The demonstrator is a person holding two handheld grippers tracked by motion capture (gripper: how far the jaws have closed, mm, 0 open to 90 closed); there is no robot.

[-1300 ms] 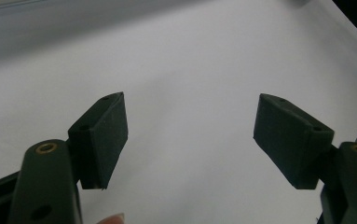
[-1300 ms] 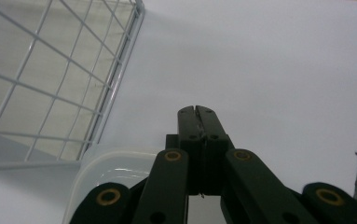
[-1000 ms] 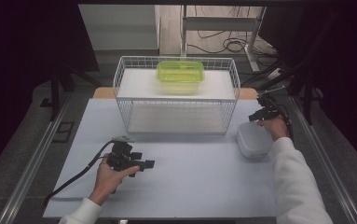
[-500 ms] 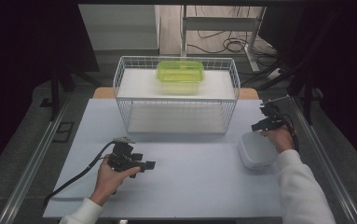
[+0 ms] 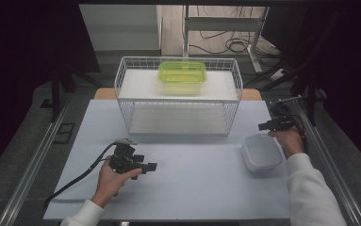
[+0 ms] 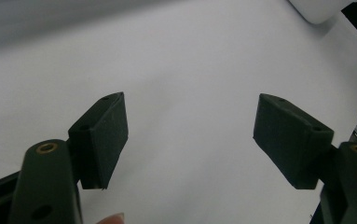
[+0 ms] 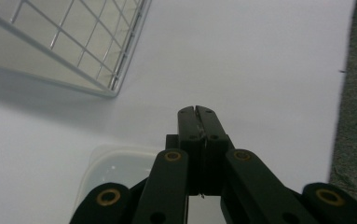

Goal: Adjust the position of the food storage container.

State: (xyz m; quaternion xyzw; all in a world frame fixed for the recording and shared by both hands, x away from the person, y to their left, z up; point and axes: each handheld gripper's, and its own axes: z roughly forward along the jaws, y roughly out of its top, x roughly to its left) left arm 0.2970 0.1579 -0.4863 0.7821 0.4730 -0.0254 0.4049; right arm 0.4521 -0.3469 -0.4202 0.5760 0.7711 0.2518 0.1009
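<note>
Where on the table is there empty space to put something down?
Biggest bare patch: the middle of the table, between the left claw, the wire basket and the white container. The left edge is bare too. It is crowded by the right claw.

Table top (image 5: 192,179) matt white, smooth, looks like laminate or sheet. Wire basket (image 5: 178,101) thin white-coated metal rod, slight sheen. Green container (image 5: 182,75) translucent glossy plastic; white container (image 5: 261,153) milky plastic, smooth, semi-gloss (rim catches light in the right gripper view). Left gripper (image 6: 190,135) pads matt black, rubbery, fine-grained; right gripper (image 7: 197,119) arms black matt plastic with brass-coloured rivets. Sleeve (image 5: 312,197) white soft knit cloth.
</note>
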